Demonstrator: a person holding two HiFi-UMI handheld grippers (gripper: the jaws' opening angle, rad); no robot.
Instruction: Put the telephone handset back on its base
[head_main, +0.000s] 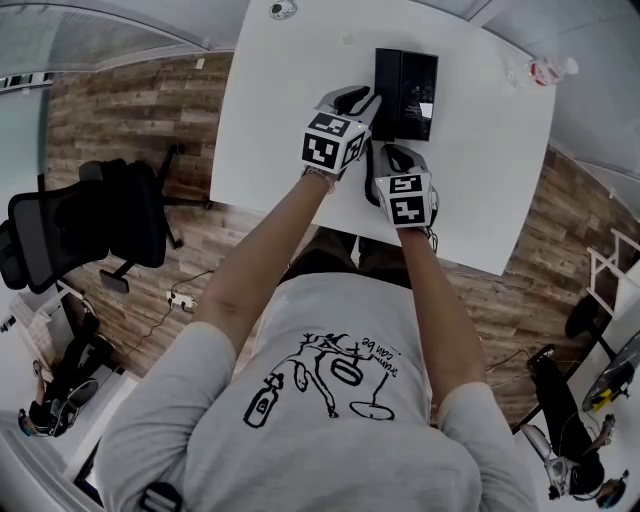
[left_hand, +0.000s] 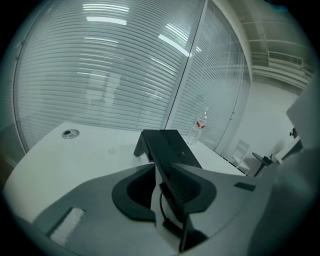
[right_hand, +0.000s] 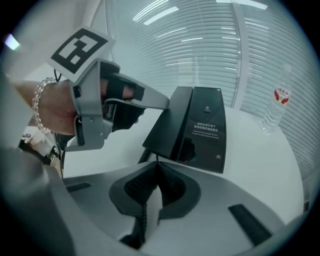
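Clamping handset (right_hand: 168, 124) in left gripper (left_hand: 162, 175) jaws, along 9 o'clock edge of base (right_hand: 207, 127) on surface (head_main: 270, 130) — seating unclear. Pinching coiled cord (right_hand: 141, 220) in right gripper (right_hand: 157, 177) jaws. Likely light, rigid, slick plastic: best held mid-shaft, squarely — expect springy tug from cord.
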